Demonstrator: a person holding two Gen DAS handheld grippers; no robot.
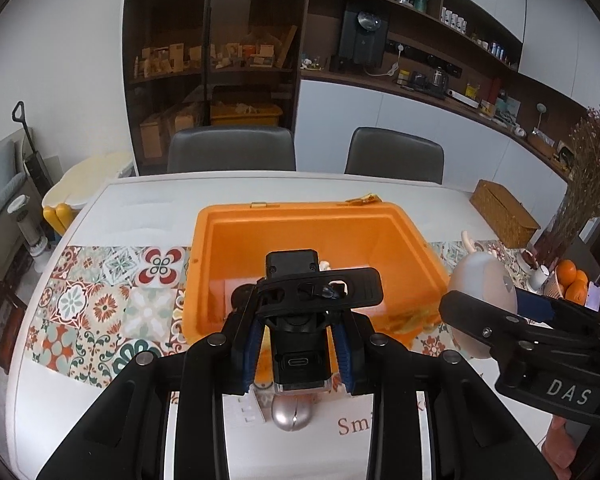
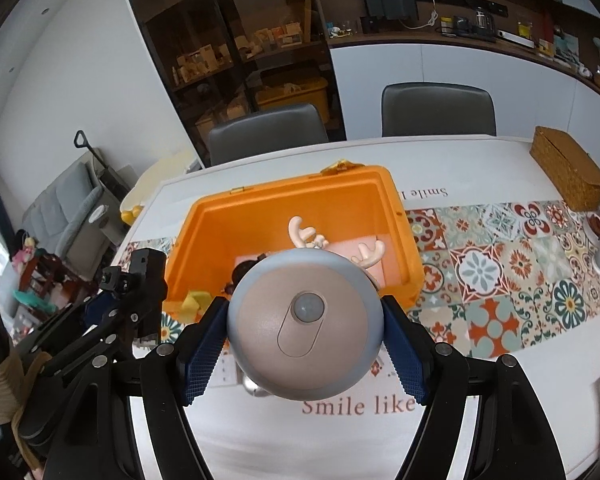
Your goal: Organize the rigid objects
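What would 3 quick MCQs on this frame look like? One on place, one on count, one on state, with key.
1. Where is the silver mouse?
A. in the orange bin
B. on the table in front of the bin
C. on a chair

2. How many chairs stand behind the table?
A. one
B. two
C. four

3. What is the right tool doing?
A. holding the round antlered lamp
B. hanging open and empty
C. gripping the wicker box

Key:
1 B, it lies on the white table below the left tool, outside the orange bin.
2 B, two grey chairs show.
3 A, its blue pads press both sides of the lamp.
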